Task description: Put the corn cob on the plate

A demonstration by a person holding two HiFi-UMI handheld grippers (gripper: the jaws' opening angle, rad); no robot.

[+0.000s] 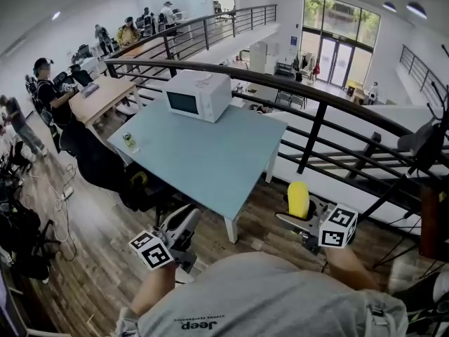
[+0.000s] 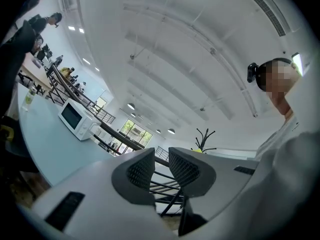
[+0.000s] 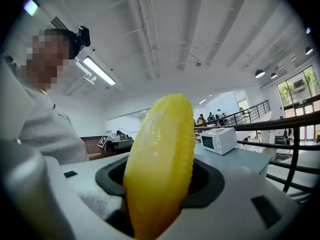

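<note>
Head view looks down on a pale blue rectangular table (image 1: 210,160) with white legs, ahead of and between the two grippers and apart from both. A white box-shaped microwave oven (image 1: 198,95) sits at the table's far end, well beyond the left gripper (image 1: 186,220). A small clear jar (image 1: 129,141) stands at the table edge, ahead and to the left of that gripper.

The left gripper's jaws stand a narrow gap apart with nothing between them; only railing bars show through the gap.

The right gripper (image 1: 303,222) is clamped on the yellow ribbed corn cob (image 1: 299,196). The cob stands roughly upright between the jaws, off the table and to its right, over the brown wood-plank floor (image 1: 91,258).

A curved black metal railing (image 1: 316,128) runs past the table's far side and on ahead of the right gripper, with a lower level visible beyond it. Tall glass doors (image 1: 337,34) with green trees behind them light the far wall. To the far left of the left gripper, people sit and stand around light wooden desks (image 1: 102,97). The ceiling is white, with long strip lights and round lamps.
</note>
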